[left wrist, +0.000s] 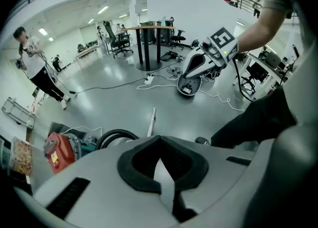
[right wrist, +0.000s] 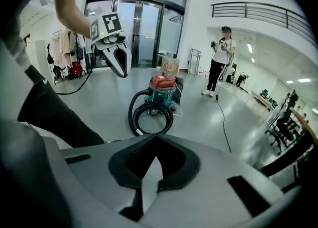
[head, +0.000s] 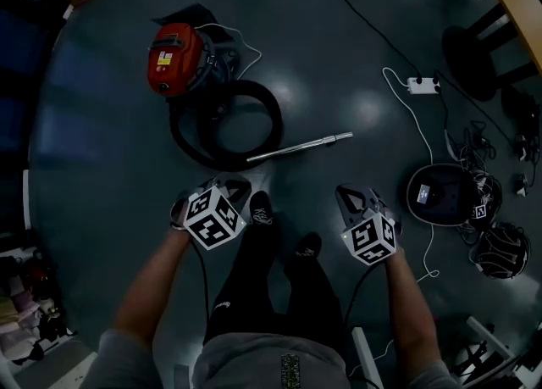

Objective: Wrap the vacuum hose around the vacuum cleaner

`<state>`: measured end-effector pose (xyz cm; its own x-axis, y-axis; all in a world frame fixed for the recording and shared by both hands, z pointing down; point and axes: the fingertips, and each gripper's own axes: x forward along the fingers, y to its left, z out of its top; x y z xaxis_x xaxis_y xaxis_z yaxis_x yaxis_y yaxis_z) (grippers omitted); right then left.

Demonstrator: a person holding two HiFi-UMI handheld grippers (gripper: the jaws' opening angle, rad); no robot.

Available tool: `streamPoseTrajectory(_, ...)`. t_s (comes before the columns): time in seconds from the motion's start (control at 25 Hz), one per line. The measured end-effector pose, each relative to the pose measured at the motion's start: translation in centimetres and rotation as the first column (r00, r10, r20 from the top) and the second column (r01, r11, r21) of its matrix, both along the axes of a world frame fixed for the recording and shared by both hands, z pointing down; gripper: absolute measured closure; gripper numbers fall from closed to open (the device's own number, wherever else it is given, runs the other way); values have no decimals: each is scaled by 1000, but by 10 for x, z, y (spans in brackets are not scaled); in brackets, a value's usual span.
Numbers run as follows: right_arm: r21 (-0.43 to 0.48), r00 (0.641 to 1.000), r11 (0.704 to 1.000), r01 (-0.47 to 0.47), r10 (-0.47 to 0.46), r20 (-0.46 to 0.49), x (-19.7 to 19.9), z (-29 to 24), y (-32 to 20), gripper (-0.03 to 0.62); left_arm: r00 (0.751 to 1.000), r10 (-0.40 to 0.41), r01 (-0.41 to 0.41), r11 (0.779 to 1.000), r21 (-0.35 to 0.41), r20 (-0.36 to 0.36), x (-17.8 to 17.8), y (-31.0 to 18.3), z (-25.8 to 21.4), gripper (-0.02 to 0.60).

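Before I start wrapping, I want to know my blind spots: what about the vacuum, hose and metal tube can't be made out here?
- Hose: in the left gripper view, the left gripper body covers most of the loop.
- Metal tube: in the right gripper view, nearly all hidden behind the right gripper.
- Vacuum cleaner label: too small and dark to read in the head view.
- Hose-to-vacuum joint: head view too dark.
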<state>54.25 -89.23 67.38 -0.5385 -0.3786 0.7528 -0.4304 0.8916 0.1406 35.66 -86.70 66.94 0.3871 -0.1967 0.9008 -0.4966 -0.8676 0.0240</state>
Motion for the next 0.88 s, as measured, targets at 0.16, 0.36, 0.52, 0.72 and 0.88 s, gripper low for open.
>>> streamPoseTrajectory(0.16,42,998,998,-47,45,39,31,-62,-2,591,1000,-7,8,999,39,-19,31,17,-58,574)
streamPoseTrajectory(0.36,80,989,993,-86,76,124,40,-145,14,591,995,-60,68,994,91,-85,65,37,-132,574)
streamPoseTrajectory(0.52,79,965,986,-150,128,230,37,-203,30,591,981,-116,137,981,136,-153,80,49,-184,574)
streamPoseTrajectory(0.72,48,903,970,-238,203,379,17,-265,45,591,960,-169,211,960,182,-222,74,64,-234,574)
streamPoseTrajectory(0.88,-4,835,959,-284,249,490,-15,-308,61,591,927,-217,291,930,223,-306,53,68,-269,574)
